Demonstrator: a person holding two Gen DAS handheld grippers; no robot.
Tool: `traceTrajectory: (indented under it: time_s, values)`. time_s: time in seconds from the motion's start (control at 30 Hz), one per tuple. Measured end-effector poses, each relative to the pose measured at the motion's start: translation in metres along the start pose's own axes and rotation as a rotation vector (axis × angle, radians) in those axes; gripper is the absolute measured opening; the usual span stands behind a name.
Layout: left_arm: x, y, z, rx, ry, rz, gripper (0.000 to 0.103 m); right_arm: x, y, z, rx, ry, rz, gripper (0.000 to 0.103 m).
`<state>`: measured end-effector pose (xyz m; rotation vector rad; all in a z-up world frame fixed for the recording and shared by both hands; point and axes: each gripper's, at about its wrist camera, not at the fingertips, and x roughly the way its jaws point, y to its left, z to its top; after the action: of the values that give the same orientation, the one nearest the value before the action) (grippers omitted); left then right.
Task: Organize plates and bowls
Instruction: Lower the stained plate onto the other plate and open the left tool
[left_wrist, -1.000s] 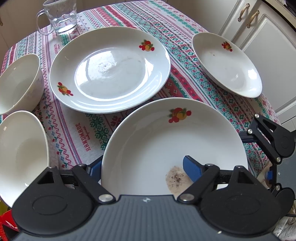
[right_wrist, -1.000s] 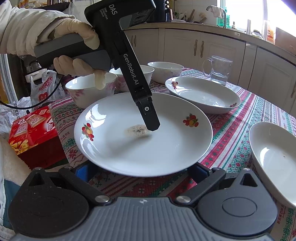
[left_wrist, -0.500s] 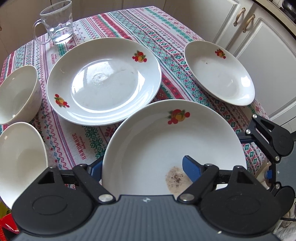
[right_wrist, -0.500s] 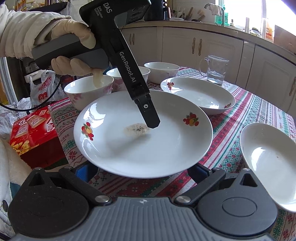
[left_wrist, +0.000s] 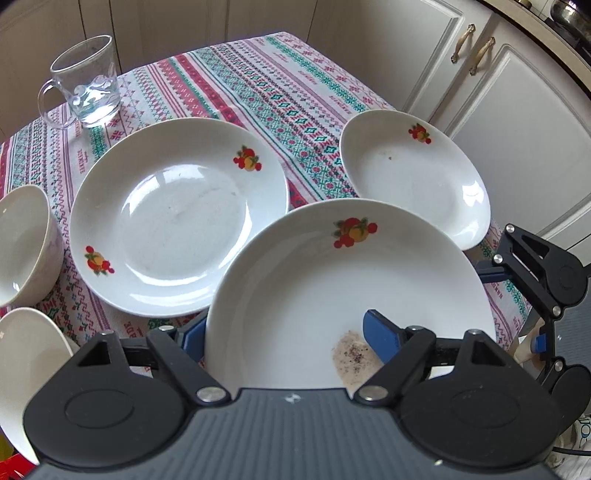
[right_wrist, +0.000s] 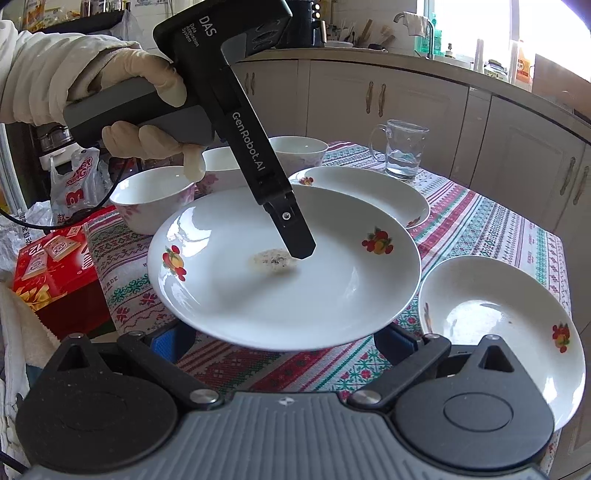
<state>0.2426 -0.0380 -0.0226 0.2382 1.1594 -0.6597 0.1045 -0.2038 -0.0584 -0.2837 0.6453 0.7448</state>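
Left gripper (left_wrist: 288, 332) clamps the plate (left_wrist: 332, 288); right gripper (right_wrist: 284, 341), seen beneath it, gapes empty; only the right view shows the box (right_wrist: 48, 266) beside it.

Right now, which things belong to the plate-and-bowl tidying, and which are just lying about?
Job: held plate, pinched by left hand-held gripper; big plate; small plate; three bowls.

Lying about: glass mug, red box, plastic bag.

A soiled white plate (left_wrist: 332, 288) is held lifted beside another plate (left_wrist: 177, 218) and a small one (left_wrist: 413, 177).
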Motion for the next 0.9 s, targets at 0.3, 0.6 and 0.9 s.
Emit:
traceTrajectory:
  time_s: [0.3, 0.6, 0.9]
  values:
    - [0.009, -0.019, 0.034, 0.054, -0.004, -0.018, 0.084, -0.016, -0.025, -0.005, 0.022, -0.012, -0.053, 0.103]
    - [0.027, -0.038, 0.068, 0.109, 0.007, -0.041, 0.084, -0.030, -0.049, -0.013, 0.059, -0.014, -0.113, 0.103]
    - [0.044, -0.055, 0.094, 0.152, 0.010, -0.057, 0.084, -0.042, -0.072, -0.021, 0.092, -0.019, -0.158, 0.103]
